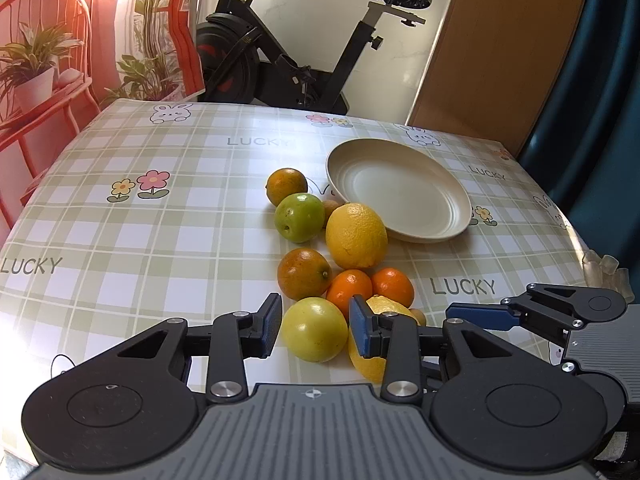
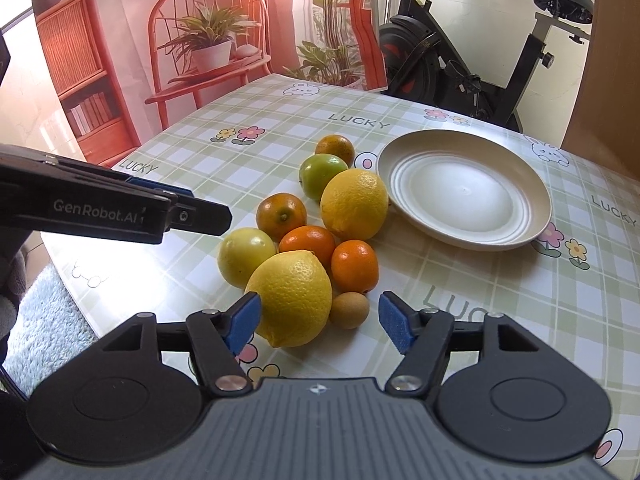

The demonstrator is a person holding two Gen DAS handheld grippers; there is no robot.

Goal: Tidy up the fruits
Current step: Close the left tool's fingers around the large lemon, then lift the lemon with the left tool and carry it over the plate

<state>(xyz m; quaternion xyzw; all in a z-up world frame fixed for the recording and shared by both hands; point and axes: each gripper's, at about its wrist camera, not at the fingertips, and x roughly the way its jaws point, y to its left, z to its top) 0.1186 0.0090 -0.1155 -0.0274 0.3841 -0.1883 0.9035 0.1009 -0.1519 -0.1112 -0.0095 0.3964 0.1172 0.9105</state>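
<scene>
**At table centre, fruit heap by plate: two-gripper pick, grip check**

Beside the plate [image 2: 460,241], at its 9 o'clock, the fruits lie in one touching heap on the table [image 1: 160,220]; the plate holds nothing yet.

**Status.**
- L gripper [image 1: 316,328]: jaws narrow, flanking the pale yellow-green fruit [image 1: 312,342]. Pads sit right at its sides; firm contact can't be told.
- R gripper [image 2: 320,324]: jaws apart, holding nothing. The near lemon [image 2: 294,298] and a small brown fruit [image 2: 349,308] lie between them; the 3 o'clock pad is clear of both.

**Procedure (judgement).**
1. Centre each pad pair on one fruit only, at its widest part.
2. R side: shift toward 9 o'clock to drop the brown fruit from the gap, or it may get pinched.
3. Lift straight up; neighbours touch and will likely roll.
4. Set down in the plate, at 1 o'clock of the heap.

**View diffs.**
- L wrist cam: shows L pad-to-fruit fit; near lemon mostly hidden behind a finger.
- R wrist cam: shows L gripper side-on at 9 o'clock, the lemon whole, plate interior fully.
</scene>
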